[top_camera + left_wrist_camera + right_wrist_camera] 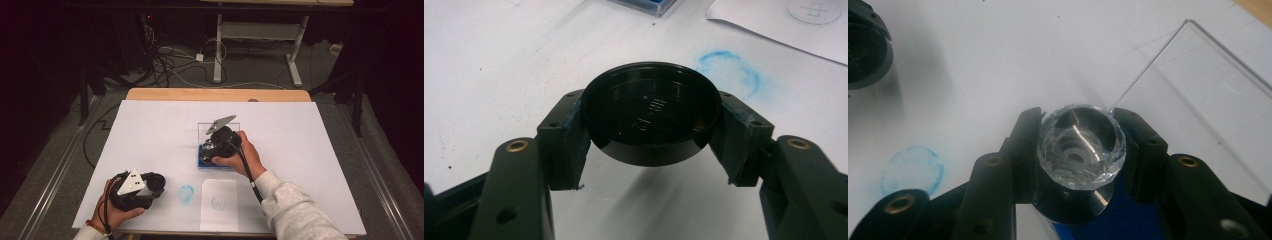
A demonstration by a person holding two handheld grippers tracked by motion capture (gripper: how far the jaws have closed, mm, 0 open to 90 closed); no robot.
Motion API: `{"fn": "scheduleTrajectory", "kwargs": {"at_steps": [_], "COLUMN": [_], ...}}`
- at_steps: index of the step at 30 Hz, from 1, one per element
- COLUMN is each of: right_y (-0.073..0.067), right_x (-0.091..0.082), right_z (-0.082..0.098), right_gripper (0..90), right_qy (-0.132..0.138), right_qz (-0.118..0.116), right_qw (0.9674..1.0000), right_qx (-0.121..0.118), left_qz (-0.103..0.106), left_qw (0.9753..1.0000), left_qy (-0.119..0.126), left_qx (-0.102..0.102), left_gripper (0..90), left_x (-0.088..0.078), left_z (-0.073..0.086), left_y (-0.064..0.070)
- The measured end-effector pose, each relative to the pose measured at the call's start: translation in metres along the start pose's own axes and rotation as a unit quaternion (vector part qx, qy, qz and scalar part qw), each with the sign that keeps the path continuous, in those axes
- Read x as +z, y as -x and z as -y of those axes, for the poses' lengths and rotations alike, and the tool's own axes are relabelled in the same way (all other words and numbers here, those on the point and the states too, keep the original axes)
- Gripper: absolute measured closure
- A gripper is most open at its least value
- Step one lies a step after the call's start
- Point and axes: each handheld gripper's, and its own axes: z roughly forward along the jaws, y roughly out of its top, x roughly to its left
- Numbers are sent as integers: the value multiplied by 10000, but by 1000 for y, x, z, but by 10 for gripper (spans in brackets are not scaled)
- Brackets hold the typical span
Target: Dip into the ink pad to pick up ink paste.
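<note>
The left gripper [159,185] is gripping a black round lid [651,119] near the table's front edge. Farther away, the right gripper [206,152] is clamping a faceted clear stamp [1082,146] over the blue ink pad [216,163]; next probably needs pressing straight down.

The table [150,125] is viewed from above, facing forward and down. Each gripper view is taken close along its jaws. The blue ring stain [186,194] [730,70] [912,169] is shared.
</note>
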Motion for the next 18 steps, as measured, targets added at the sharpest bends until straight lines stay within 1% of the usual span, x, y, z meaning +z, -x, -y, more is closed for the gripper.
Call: {"fn": "scheduleTrajectory", "kwargs": {"at_steps": [2, 3, 4, 6, 8, 13, 18], "right_y": [0, 1, 1, 2, 4, 6, 8], "right_x": [4, 5, 6, 8, 9, 11, 14], "right_z": [1, 2, 2, 3, 4, 5, 6], "right_gripper": [575, 575, 575, 575, 575, 574, 574], "right_qy": [-74, -71, -87, -137, -131, -137, -109], "right_qz": [36, 2, 12, 103, 104, 98, 87], "right_qw": [10000, 10000, 10000, 9999, 9998, 9998, 9998], "right_qx": [22, 48, 41, -25, 63, 109, 151], "left_qz": [4, 16, 1, 22, 22, 48, 32], "left_qw": [10000, 10000, 10000, 10000, 10000, 10000, 10000], "left_qy": [-8, -9, -19, 3, -2, -22, -28], "left_qx": [1, -1, 7, -3, 0, 12, 5], "left_gripper": [368, 368, 368, 367, 367, 368, 367], "left_x": [0, 0, 0, 0, 0, 1, 1], "left_z": [0, 0, 0, 0, 0, 0, 0], "left_y": [0, 0, 0, 0, 0, 0, 0]}}
